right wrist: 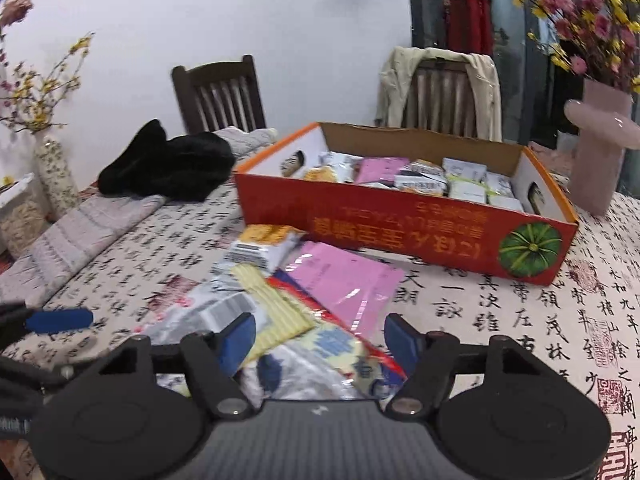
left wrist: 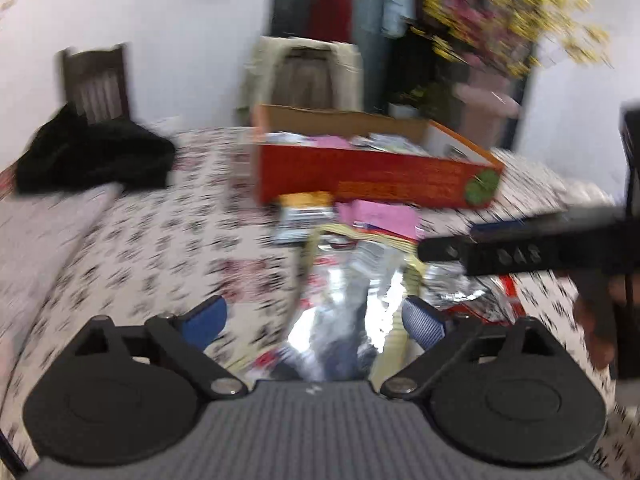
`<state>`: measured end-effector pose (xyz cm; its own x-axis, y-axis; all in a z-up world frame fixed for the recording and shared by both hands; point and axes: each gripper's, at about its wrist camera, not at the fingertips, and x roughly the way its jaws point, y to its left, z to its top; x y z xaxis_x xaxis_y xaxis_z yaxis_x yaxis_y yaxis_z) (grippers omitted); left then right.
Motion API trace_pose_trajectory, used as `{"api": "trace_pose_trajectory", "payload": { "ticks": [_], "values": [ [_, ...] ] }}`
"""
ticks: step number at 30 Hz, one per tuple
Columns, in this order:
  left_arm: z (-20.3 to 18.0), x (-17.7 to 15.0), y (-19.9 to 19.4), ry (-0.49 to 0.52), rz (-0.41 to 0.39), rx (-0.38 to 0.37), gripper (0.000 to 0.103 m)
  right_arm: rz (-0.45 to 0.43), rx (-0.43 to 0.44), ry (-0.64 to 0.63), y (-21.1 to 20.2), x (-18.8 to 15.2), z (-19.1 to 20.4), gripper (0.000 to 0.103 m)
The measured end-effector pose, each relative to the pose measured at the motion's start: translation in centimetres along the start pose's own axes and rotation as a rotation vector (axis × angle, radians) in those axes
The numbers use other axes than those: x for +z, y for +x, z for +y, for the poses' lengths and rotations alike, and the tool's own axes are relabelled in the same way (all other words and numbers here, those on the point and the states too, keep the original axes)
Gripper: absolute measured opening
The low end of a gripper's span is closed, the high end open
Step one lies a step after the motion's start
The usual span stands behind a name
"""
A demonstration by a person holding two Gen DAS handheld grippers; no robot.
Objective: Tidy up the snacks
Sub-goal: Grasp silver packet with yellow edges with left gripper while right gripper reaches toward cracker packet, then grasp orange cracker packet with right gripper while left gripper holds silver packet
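Observation:
An orange cardboard box (right wrist: pixel 404 236) holding several snack packets stands on the table; it also shows in the blurred left wrist view (left wrist: pixel 372 178). A pile of loose snacks lies in front of it: a pink packet (right wrist: pixel 344 280), a yellow striped packet (right wrist: pixel 276 308), an orange-and-white packet (right wrist: pixel 264 246) and a silver foil packet (left wrist: pixel 340 312). My left gripper (left wrist: pixel 316 320) is open, low over the foil packet. My right gripper (right wrist: pixel 320 344) is open over the near end of the pile. The right gripper also shows at the right in the left wrist view (left wrist: pixel 520 252).
The table has a calligraphy-print cloth (right wrist: pixel 500 312). A black garment (right wrist: pixel 168 168) lies at the back left. A pink vase (right wrist: pixel 600 148) stands right of the box, a floral vase (right wrist: pixel 56 172) at far left. Two wooden chairs (right wrist: pixel 220 92) stand behind.

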<state>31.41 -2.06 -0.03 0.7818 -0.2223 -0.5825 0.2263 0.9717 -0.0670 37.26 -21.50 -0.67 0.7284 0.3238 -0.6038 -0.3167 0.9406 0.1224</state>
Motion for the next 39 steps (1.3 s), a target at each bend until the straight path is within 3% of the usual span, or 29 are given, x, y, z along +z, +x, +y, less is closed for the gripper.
{"api": "trace_pose_trajectory", "payload": {
  "ticks": [3, 5, 7, 10, 14, 18, 24, 26, 30, 31, 32, 37, 39],
  "values": [
    [-0.6, 0.5, 2.3, 0.021, 0.064, -0.034, 0.093, -0.005, 0.004, 0.011, 0.2, 0.5, -0.6, 0.069],
    [-0.7, 0.3, 2.8, 0.021, 0.08, -0.053, 0.073, -0.005, 0.007, 0.011, 0.6, 0.9, -0.9, 0.069],
    [-0.3, 0.0, 2.5, 0.022, 0.078, -0.054, 0.047, -0.006, 0.008, 0.011, 1.0, 1.4, -1.0, 0.069],
    [1.5, 0.3, 1.6, -0.044, 0.068, -0.06, 0.038, -0.01, 0.028, -0.001, 2.0, 2.5, -0.6, 0.069],
    [4.4, 0.8, 0.1, -0.137, 0.026, 0.061, 0.035, -0.006, 0.049, -0.029, 3.5, 3.7, 0.7, 0.069],
    [7.7, 1.3, -1.5, -0.241, -0.016, 0.125, 0.035, 0.009, 0.093, -0.062, 5.5, 5.1, 3.0, 0.069],
    [10.6, 1.4, -3.1, -0.286, -0.048, 0.194, 0.035, 0.086, 0.113, -0.106, 10.5, 6.5, 7.4, 0.067],
    [10.9, 1.1, -3.6, -0.296, -0.048, 0.206, 0.035, 0.101, 0.108, -0.122, 11.5, 6.4, 8.5, 0.05],
    [11.0, 0.8, -4.0, -0.307, -0.046, 0.202, 0.035, 0.069, 0.104, -0.171, 10.2, 5.6, 10.1, 0.041],
    [10.7, 0.9, -4.1, -0.305, -0.047, 0.197, 0.035, 0.06, 0.113, -0.178, 9.4, 5.5, 10.2, 0.008],
    [10.4, 1.0, -4.1, -0.303, -0.049, 0.189, 0.035, 0.046, 0.116, -0.183, 8.2, 5.3, 10.2, 0.0],
    [8.6, 1.2, -4.1, -0.287, -0.065, 0.157, 0.035, 0.004, 0.108, -0.18, 3.9, 4.5, 8.6, 0.005],
    [8.1, 1.1, -4.6, -0.293, -0.079, 0.153, 0.035, -0.001, 0.128, -0.17, 3.7, 4.6, 8.0, 0.015]
  ]
}}
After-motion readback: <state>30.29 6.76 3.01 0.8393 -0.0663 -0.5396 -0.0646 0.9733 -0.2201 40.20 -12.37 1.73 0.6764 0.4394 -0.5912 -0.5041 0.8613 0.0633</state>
